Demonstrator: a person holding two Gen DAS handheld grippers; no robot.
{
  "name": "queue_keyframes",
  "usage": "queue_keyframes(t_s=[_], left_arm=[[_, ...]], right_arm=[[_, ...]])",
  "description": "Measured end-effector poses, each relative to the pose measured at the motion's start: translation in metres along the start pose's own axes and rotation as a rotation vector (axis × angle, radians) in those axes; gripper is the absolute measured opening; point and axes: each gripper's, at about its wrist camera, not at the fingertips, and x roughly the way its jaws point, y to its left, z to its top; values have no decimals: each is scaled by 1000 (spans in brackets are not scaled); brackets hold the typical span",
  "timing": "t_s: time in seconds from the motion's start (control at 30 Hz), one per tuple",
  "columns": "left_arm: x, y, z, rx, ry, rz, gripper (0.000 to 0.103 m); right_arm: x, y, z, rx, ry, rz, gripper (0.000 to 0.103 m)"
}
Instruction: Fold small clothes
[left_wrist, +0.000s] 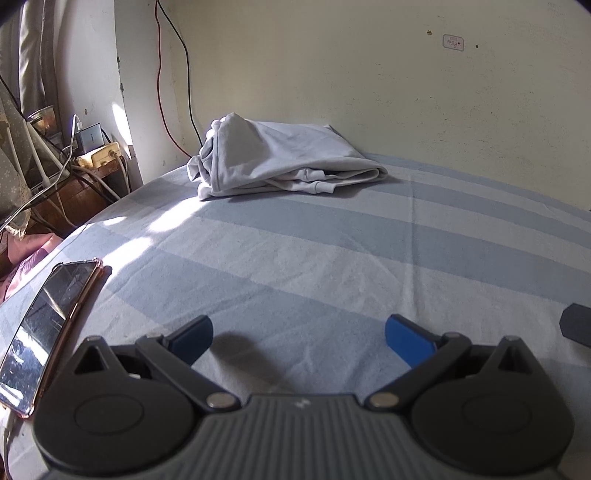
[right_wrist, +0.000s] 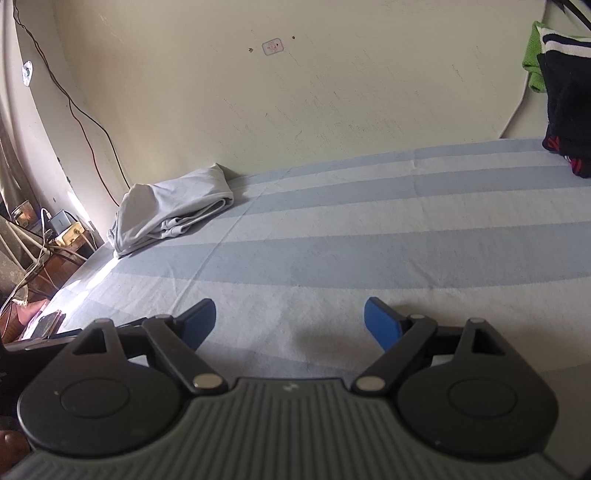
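The striped bed (right_wrist: 369, 229) is cut off by both views, and dark clothes (right_wrist: 565, 110) at its far right corner are only partly seen. A folded white garment (left_wrist: 280, 162) is laid at the far left corner against the wall, with a phone (left_wrist: 48, 332) cropped at the left edge. Both the left tongs (left_wrist: 298, 336) and right tongs (right_wrist: 290, 319) are spread wide over bare sheet, nothing being held.

Phone (left_wrist: 48, 332) cut off at left edge; dark clothes (right_wrist: 569, 107) cropped at right.
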Motion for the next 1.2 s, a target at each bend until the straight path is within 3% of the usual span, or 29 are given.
queue_keyframes(t_s=[0.6,0.9,1.2], left_arm=[[1,4,2,-11,22,-30,103],[-16,-3,-1,32,-84,-14,103],[-15,-1,-1,33,-83,-9,103]], right_arm=[[-4,0,-3,6,-18,-103,99],[-2,3,-2,-18,-10,-137,100],[1,6,-3,-41,0,-154,100]])
